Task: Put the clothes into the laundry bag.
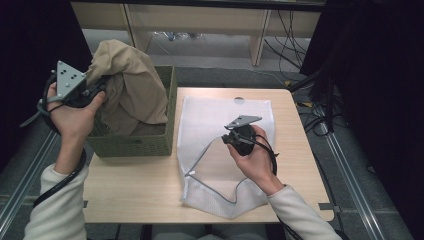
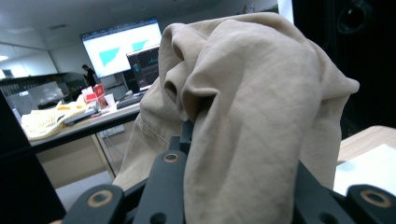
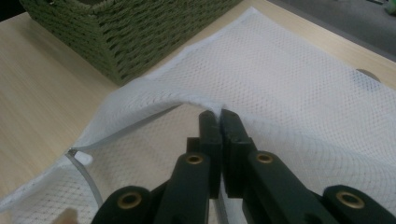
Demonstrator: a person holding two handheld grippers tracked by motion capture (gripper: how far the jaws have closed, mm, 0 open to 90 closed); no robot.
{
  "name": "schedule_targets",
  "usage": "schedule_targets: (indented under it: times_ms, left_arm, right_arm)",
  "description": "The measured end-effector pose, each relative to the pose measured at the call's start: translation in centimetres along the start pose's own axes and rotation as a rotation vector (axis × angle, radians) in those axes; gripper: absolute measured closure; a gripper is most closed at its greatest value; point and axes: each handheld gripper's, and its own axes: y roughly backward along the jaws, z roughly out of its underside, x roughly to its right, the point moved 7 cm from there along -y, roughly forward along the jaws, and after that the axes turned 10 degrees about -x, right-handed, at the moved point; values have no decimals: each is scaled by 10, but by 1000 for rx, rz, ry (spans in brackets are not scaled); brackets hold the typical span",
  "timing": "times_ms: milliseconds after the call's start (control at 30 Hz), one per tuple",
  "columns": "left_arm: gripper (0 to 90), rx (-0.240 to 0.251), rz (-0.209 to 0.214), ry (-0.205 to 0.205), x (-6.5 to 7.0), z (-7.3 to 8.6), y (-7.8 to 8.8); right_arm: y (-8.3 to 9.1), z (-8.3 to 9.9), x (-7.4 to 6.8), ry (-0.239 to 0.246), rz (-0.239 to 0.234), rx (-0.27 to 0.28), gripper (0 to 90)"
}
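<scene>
A beige garment [image 1: 131, 82] rises out of the green woven basket [image 1: 135, 144] at the table's left. My left gripper [image 1: 102, 85] is shut on its upper folds and holds it lifted above the basket; in the left gripper view the cloth [image 2: 252, 102] bulges over the black jaws and hides the tips. A white mesh laundry bag [image 1: 222, 150] lies flat on the table's right half, its zippered mouth open toward the front. My right gripper [image 3: 219, 116] is shut on the upper edge of that mouth [image 3: 187, 103] and holds it raised off the lower layer; it shows mid-table in the high view [image 1: 231, 140].
The wooden table [image 1: 135, 190] has bare surface in front of the basket. The basket's corner [image 3: 121, 32] stands close to the left of the bag. Black curtains flank both sides, and cables trail on the floor behind the table [image 1: 295, 45].
</scene>
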Motion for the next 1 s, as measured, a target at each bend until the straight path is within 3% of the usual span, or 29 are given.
schedule_targets:
  times_ms: [267,400,833,867,900,933,967,1000]
  left_arm:
    - [770,72,11,-6,2,-24,23]
    - [770,101,12,-24,3,-35,35]
    - [770,166,65,-20,10,-54,62]
    - [770,172,66,-20,10,-55,64]
    - [770,174,71,-21,10,-56,66]
    - [770,184,74,-22,10,-58,67]
    - [770,181,76,-23,10,-59,69]
    - [770,191,77,-18,10,-60,72]
  right_arm:
    - [1,0,-1,-33,-4,-4,899]
    - [1,0,0,-12,-2,2,898]
    - [1,0,-1,-24,-3,-4,899]
    - [0,0,0,-9,-2,-2,898]
    - [1,1,-2,-42,-8,-3,898]
    - [1,0,0,-6,1,-2,899]
    - [1,1,-1,-31,-1,-7,899]
    - [1,1,-1,-20,3,-5,899]
